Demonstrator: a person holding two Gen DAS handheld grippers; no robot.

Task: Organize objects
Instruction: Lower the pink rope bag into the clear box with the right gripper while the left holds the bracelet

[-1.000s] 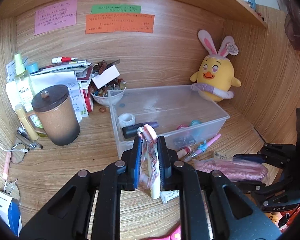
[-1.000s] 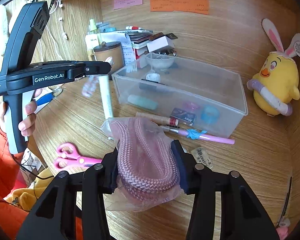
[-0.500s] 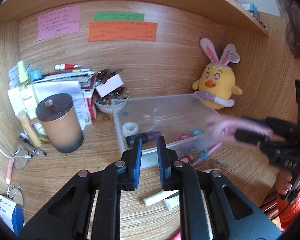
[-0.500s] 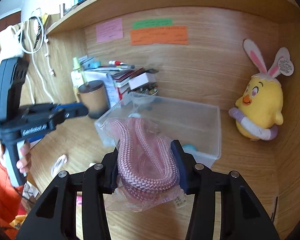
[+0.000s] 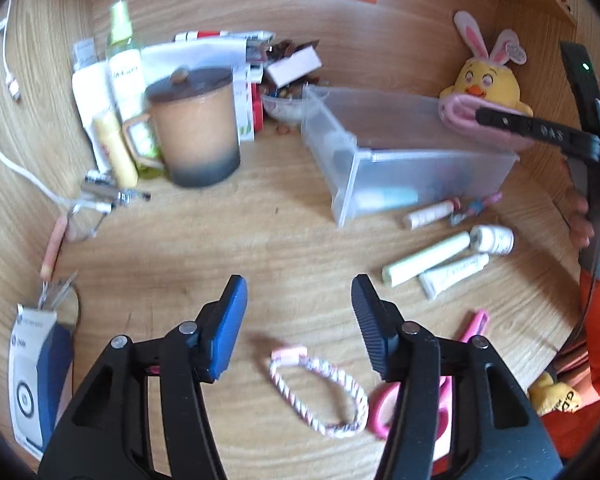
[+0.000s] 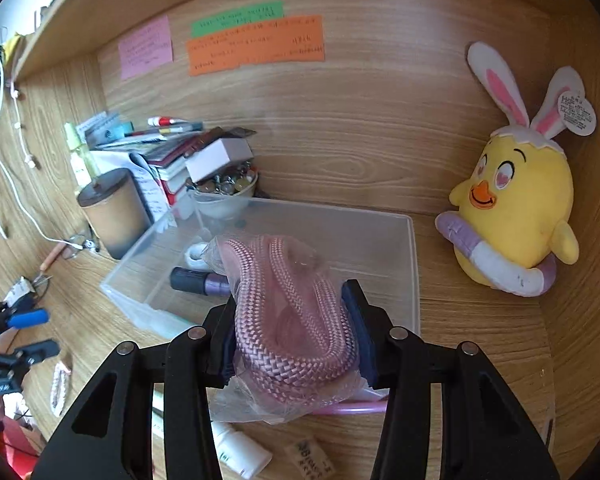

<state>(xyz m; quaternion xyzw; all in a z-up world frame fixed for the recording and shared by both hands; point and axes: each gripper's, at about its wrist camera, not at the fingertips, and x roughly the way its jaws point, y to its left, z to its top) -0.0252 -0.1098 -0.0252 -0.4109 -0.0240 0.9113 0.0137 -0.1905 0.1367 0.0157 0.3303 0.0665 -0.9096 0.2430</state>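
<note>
Right gripper point(image 6: 290, 334) clamped on bagged rope point(image 6: 288, 312) over clear bin point(image 6: 414, 264)
Left gripper point(image 5: 298, 320) spread apart, lower centre, above bracelet point(image 5: 320, 392); slippery bag could slide out early, missing the bin.

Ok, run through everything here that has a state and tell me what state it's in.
Left gripper: open, empty, above the desk.
Right gripper: shut on the bagged pink rope.
Clear bin: lidless, already holding small items.
Brown mug: upright, lid on.
Braided bracelet: lying loose on the desk.
Pink scissors: flat on the desk, partly hidden.
</note>
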